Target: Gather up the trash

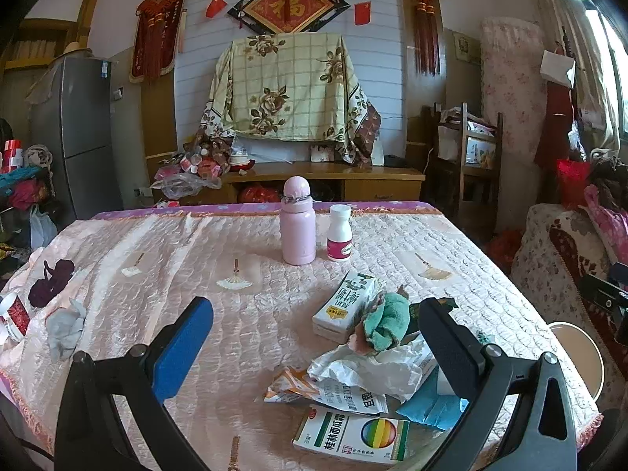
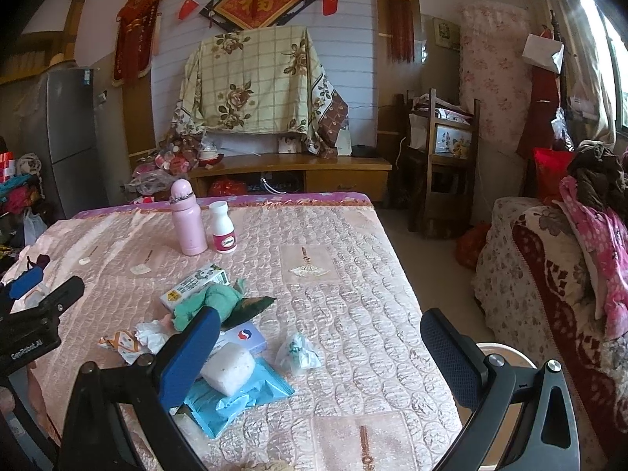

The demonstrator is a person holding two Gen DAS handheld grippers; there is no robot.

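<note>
A quilted, glossy pink tablecloth (image 1: pixel 165 259) with a puckered scale pattern covers the table. Near its far edge stand a smooth pink bottle (image 1: pixel 297 223) with a domed cap and a small white plastic bottle (image 1: pixel 339 233) with a pink label, close beside each other.

The trash lies in a loose heap on the near part of the cloth: a rectangular milk carton (image 1: pixel 343 306) lying flat, a bunched green cloth (image 1: pixel 386 324) touching it, crumpled white paper (image 1: pixel 369 369), a torn orange-and-white wrapper (image 1: pixel 294 386), a flat cardboard medicine box (image 1: pixel 351 435) and a shiny blue foil packet (image 1: pixel 431 404).

The left gripper (image 1: pixel 316 337) is spread wide and holds nothing; the heap lies between its fingers, toward the right-hand one.

The right gripper (image 2: pixel 320 351) is also wide open and empty. A small knotted clear plastic bag (image 2: pixel 298 353) sits between its fingers, while a white foam block (image 2: pixel 229 367) and the blue packet lie by its left finger.
</note>
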